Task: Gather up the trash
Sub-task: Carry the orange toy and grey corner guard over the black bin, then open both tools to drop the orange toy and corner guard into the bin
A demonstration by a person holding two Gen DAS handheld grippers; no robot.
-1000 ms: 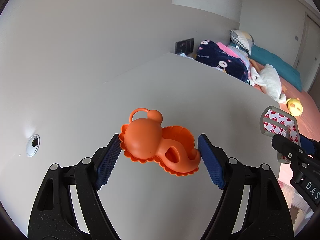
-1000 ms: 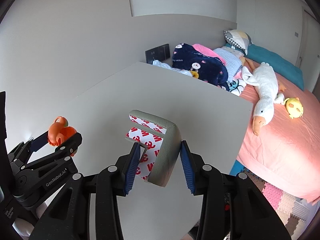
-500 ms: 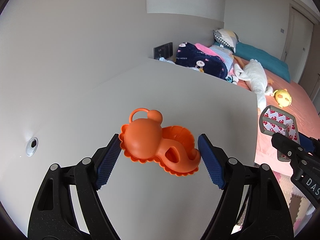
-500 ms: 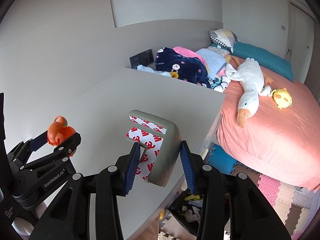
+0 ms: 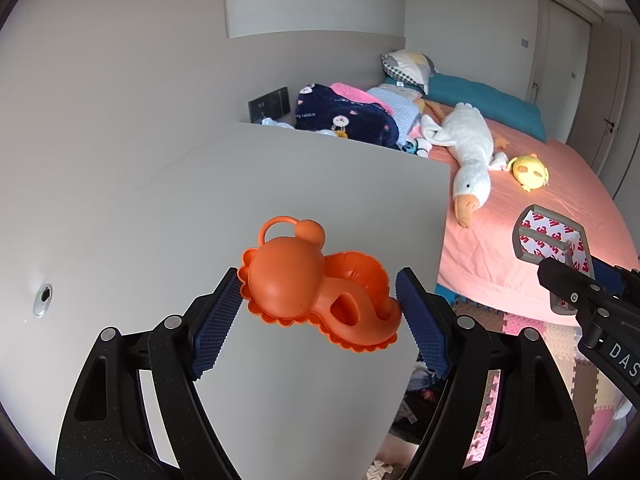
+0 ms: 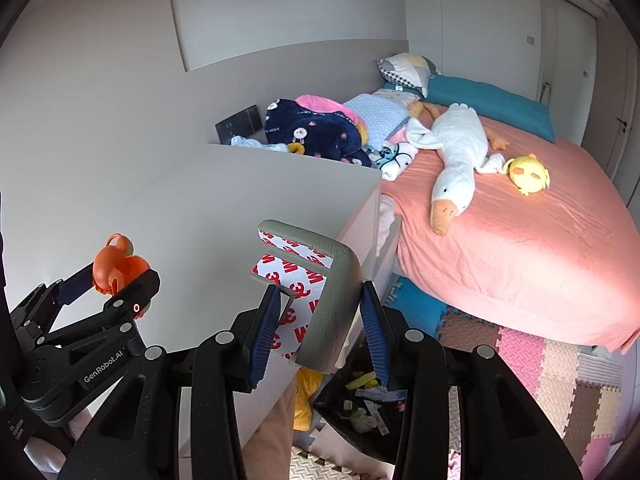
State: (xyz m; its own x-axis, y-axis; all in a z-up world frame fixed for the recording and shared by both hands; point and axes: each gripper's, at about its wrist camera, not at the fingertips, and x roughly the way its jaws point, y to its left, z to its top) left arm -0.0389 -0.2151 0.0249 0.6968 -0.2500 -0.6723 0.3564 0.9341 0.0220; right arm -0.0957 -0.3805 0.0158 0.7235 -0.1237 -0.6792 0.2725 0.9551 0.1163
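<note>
Since a second ago both of your grippers have swung right, off the tabletop's middle toward its corner: the bed now fills far more of both views, and a dark trash bag point(image 6: 360, 404) has come into sight on the floor below the desk edge point(image 6: 360, 216).

Your left gripper point(image 5: 320, 308) is closed on the orange plastic toy point(image 5: 316, 292), its blue pads point(image 5: 216, 320) pressing the scalloped rim from either side, so the piece hangs in the air above the white desk point(image 5: 160, 208) rather than resting on it. Your right gripper point(image 6: 318, 320) is clamped on the grey foam corner guard point(image 6: 332, 288), with its red-and-white adhesive backing turned to the left, and sits out past the desk corner, nearly over the bag. Holding one piece in each claw looks like a way to carry both to the bag in a single trip, and the right one appears the closer to a drop.

The bag is mostly hidden behind the right gripper's fingers; only part of its opening and some scraps inside show, so you cannot tell how wide it gapes or exactly where its rim lies. In the left view only a sliver of it shows beneath the desk corner. The toy's underside is out of sight
</note>
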